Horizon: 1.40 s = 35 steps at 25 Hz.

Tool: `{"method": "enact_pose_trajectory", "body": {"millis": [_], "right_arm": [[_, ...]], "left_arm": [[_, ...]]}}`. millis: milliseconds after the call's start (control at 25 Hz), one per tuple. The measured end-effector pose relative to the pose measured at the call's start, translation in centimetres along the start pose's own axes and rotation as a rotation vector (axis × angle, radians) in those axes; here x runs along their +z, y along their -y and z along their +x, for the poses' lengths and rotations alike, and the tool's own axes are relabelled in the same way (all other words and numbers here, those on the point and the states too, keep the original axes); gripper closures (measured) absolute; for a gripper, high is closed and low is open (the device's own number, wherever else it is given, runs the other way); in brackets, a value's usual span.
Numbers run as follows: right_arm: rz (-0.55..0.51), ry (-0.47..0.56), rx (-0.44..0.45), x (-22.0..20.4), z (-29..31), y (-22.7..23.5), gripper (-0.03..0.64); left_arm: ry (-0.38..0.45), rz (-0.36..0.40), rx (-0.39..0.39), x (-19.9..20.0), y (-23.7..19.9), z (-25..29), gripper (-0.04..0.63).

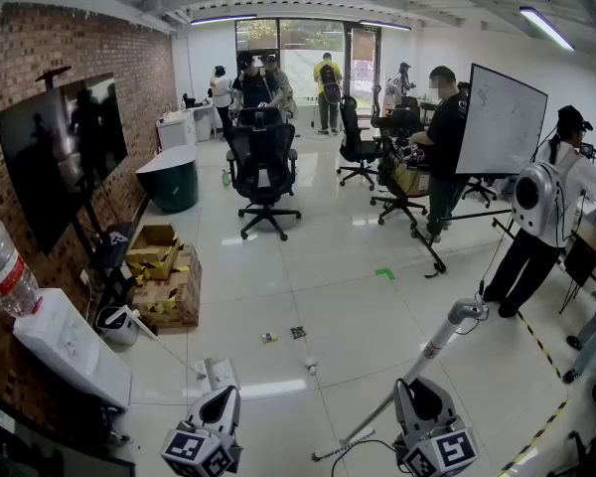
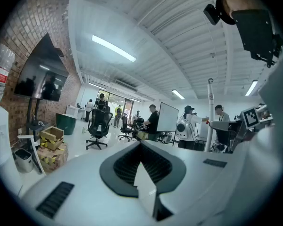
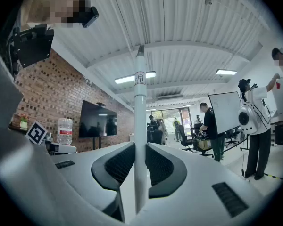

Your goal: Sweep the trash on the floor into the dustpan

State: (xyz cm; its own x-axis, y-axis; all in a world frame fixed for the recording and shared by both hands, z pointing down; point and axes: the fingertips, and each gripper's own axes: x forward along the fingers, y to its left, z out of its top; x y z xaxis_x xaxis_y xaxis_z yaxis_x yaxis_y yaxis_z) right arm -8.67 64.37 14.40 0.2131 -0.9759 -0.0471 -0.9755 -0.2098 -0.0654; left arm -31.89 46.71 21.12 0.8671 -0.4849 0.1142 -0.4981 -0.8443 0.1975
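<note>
Trash, three small scraps, scattered apart on glossy white floor

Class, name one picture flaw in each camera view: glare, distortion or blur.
Head view: lamps glare off the glossy floor, and the fisheye bows the brick wall. Left gripper view: black rounded corners, left tongs soft. Right gripper view: ceiling lamp blown out.

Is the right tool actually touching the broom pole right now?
Touching. The right gripper view shows the right tool with both jaws pressed against either side of the white broom pole, with no gap.
</note>
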Motion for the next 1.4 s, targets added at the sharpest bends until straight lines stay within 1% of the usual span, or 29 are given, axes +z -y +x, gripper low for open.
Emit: {"method": "enact_pose_trajectory", "body": {"millis": [200, 360, 480, 560, 640, 720, 800, 880, 1000, 1160, 1240, 1320, 1400], "right_arm": [[-0.006, 0.033, -0.009, 0.5, 2.4, 5.6, 0.518], [-0.015, 0.040, -0.001, 0.2, 6.5, 8.8, 0.518], [-0.030, 0.049, -0.009, 0.5, 10.7, 11.3, 0.518], [-0.037, 0.053, -0.009, 0.0, 13.8, 12.5, 0.518], [-0.043, 0.055, -0.008, -0.9, 17.1, 12.7, 0.518], [-0.050, 0.056, -0.021, -1.3, 20.4, 12.8, 0.518], [-0.050, 0.057, -0.038, -1.3, 23.7, 13.4, 0.518], [-0.041, 0.075, -0.027, -1.3, 27.1, 14.5, 0.518], [-0.008, 0.117, -0.010, -1.7, 32.5, 16.3, 0.518], [0.029, 0.140, -0.007, -2.5, 40.1, 17.6, 0.518], [0.039, 0.147, 0.013, -2.6, 43.3, 18.3, 0.518], [0.053, 0.152, 0.048, -2.9, 46.2, 18.8, 0.518], [0.059, 0.145, 0.106, -3.9, 49.1, 19.3, 0.518]], "left_arm": [[-0.001, -0.007, -0.002, -1.0, 2.1, 5.0, 0.589], [-0.008, -0.004, 0.015, -0.9, 0.4, 9.9, 0.589], [-0.016, -0.016, 0.014, 0.0, -1.5, 14.7, 0.589], [-0.019, -0.022, 0.010, 0.4, -3.5, 18.1, 0.589], [-0.012, -0.015, 0.002, 1.0, -6.5, 21.0, 0.589], [0.004, -0.010, -0.009, 2.4, -9.5, 23.6, 0.589], [0.013, -0.022, -0.016, 3.8, -12.0, 26.1, 0.589], [0.027, -0.021, -0.026, 4.9, -13.7, 28.8, 0.589], [0.055, 0.006, -0.060, 5.4, -16.6, 32.8, 0.589], [0.019, -0.036, -0.029, 5.8, -21.9, 36.4, 0.589], [0.011, -0.033, -0.007, 5.8, -23.8, 38.0, 0.589], [0.006, -0.030, 0.022, 5.4, -25.3, 39.7, 0.589], [0.006, -0.038, 0.062, 4.7, -26.4, 41.3, 0.589]]}}
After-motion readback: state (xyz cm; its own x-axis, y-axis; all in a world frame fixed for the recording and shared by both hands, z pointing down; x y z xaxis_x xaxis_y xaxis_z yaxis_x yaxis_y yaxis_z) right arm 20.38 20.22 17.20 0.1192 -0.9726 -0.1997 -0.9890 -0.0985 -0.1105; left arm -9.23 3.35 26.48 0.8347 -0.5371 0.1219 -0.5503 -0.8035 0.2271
